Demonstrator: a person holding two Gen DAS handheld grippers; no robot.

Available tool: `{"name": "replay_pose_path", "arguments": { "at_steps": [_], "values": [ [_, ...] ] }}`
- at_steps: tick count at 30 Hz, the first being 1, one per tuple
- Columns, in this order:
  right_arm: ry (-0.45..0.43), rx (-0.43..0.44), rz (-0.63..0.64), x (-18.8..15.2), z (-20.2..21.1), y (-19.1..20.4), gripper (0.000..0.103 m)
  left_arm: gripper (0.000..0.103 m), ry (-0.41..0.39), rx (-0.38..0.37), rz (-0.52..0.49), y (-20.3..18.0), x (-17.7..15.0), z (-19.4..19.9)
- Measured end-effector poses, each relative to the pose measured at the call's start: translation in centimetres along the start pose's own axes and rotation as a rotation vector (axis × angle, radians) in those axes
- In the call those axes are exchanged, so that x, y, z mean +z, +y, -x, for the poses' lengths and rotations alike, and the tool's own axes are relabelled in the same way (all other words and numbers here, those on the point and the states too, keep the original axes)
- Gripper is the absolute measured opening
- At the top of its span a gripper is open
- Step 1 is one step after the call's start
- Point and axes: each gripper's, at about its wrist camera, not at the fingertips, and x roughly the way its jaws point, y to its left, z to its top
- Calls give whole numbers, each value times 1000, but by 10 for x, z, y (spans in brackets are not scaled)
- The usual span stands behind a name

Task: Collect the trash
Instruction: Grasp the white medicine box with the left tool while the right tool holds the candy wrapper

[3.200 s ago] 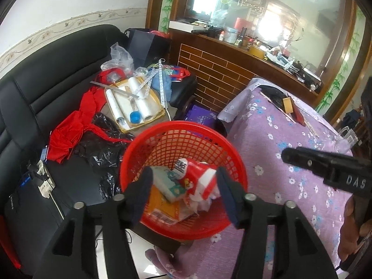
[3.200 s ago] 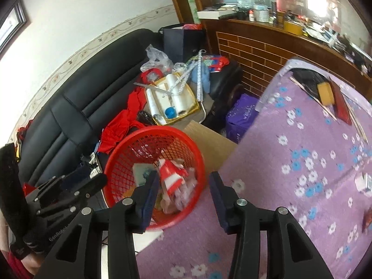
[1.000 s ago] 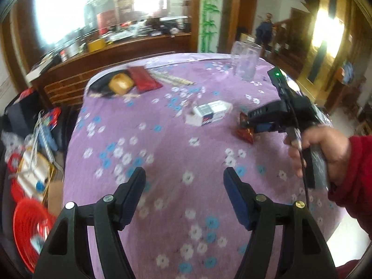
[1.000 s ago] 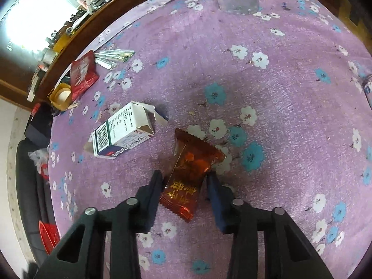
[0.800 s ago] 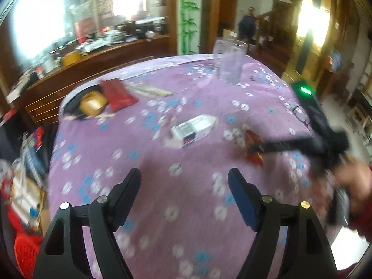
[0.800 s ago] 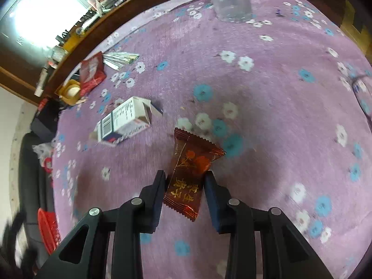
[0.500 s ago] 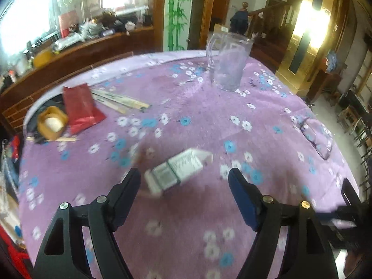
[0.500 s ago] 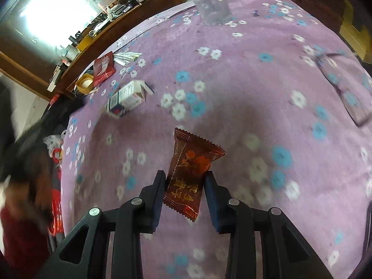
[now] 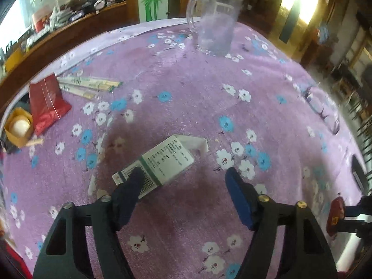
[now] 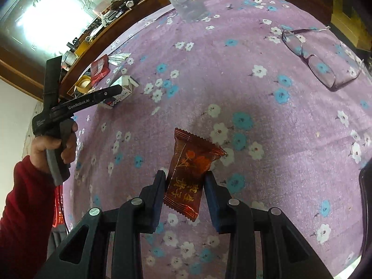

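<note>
A white carton [image 9: 160,162] with green print lies on its side on the purple flowered tablecloth [image 9: 186,97]. My left gripper [image 9: 183,183] is open just over it; its left finger overlaps the carton's near end, the right finger is apart. The carton also shows in the right wrist view [image 10: 123,91], under the left gripper [image 10: 111,93]. My right gripper [image 10: 184,181] is shut on a dark red candy wrapper [image 10: 193,169], held above the cloth. The wrapper also shows at the right edge of the left wrist view [image 9: 334,216].
A glass mug [image 9: 214,21] stands at the table's far side. A red packet [image 9: 46,100], wrapped chopsticks [image 9: 90,84] and a yellow tape roll [image 9: 17,125] lie at the left. Spectacles [image 10: 318,58] lie at the right. The red basket's rim [image 10: 59,211] peeks past the table's left edge.
My left gripper has swung from the basket to the table and closed in on the carton. My right gripper has shut on the candy wrapper and lifted it off the cloth.
</note>
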Motion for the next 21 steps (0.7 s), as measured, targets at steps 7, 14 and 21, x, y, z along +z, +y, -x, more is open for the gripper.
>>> {"name": "replay_pose_path", "arguments": {
  "at_steps": [7,14,21],
  "values": [
    [11,10,19,-6,-1,3,36,73,-53,61,-38,2,22,2],
    [15,13,3,-13,2,-6,36,72,73,-28,-48,8,13,-15],
    [17,24,2,-13,1,-5,36,72,62,1,-66,-5,1,-7]
  ]
}}
